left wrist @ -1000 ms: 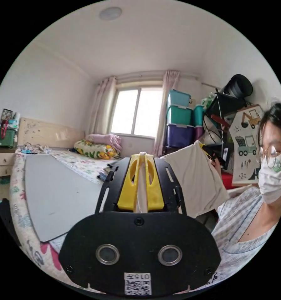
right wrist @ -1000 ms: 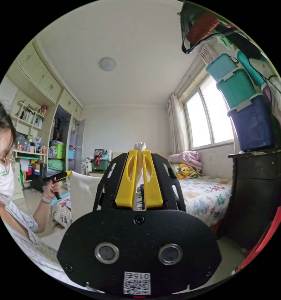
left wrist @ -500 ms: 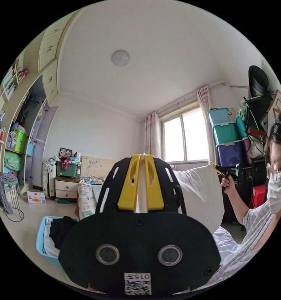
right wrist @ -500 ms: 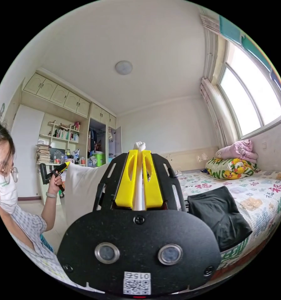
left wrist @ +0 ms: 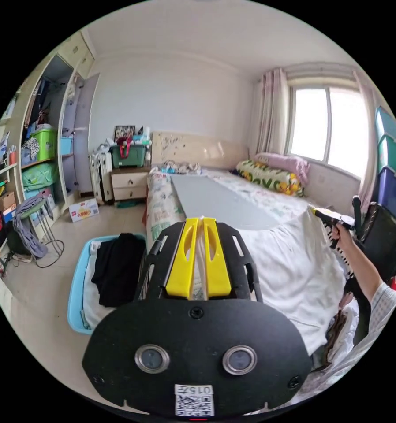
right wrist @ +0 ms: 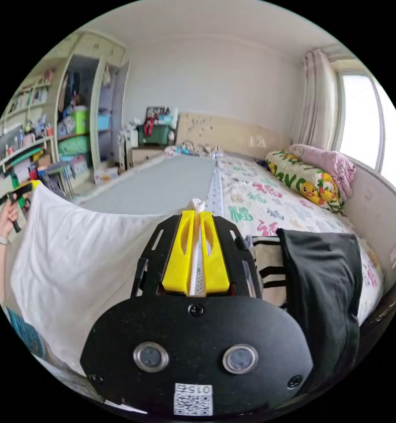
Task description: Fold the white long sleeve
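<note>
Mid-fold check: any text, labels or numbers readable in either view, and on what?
Nothing can be quoted reliably.
Sticker on the camera housing: code square plus short reversed print, unreadable.
Bedsheet: coloured printed characters, too blurred.
Cardboard box on the floor: print too small.

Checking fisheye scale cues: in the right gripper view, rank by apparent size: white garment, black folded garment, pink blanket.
1. white garment, largest, though closest to the camera.
2. black folded garment, also near.
3. pink blanket, smallest, but farthest away, so true size is unsure.
</note>
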Demonstrator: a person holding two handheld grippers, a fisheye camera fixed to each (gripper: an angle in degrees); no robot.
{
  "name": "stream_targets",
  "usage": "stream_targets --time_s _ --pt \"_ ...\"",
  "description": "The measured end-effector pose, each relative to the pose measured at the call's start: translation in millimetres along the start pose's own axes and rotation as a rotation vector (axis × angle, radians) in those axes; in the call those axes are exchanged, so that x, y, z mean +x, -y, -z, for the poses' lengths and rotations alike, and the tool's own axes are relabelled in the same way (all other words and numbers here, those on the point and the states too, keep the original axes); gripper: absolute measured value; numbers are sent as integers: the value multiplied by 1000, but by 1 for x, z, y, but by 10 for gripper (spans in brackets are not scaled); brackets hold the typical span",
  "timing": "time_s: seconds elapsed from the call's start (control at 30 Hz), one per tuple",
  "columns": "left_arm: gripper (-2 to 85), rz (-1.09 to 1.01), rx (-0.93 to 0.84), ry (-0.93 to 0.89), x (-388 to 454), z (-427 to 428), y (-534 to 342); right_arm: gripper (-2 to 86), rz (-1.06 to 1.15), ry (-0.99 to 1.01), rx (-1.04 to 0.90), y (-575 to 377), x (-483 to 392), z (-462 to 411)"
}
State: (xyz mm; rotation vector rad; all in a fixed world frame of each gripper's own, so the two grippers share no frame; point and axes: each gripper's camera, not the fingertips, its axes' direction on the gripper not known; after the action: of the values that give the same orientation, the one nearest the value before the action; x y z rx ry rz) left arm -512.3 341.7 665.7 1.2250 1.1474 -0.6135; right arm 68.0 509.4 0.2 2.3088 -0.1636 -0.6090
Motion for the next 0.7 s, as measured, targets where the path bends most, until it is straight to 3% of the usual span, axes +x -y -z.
stream_targets --time_s 0.2,0.33,0.7 --pt "12 -16 -99 67 27 -88 -42 25 122 -118 -188 28 -26 -82" --pt "12 52 -132 37 38 -127 -77 21 99 -67 -197 43 -21 -96" --pt "33 -45 -261 178 148 -179 -113 19 128 -110 -163 69 -32 -109"
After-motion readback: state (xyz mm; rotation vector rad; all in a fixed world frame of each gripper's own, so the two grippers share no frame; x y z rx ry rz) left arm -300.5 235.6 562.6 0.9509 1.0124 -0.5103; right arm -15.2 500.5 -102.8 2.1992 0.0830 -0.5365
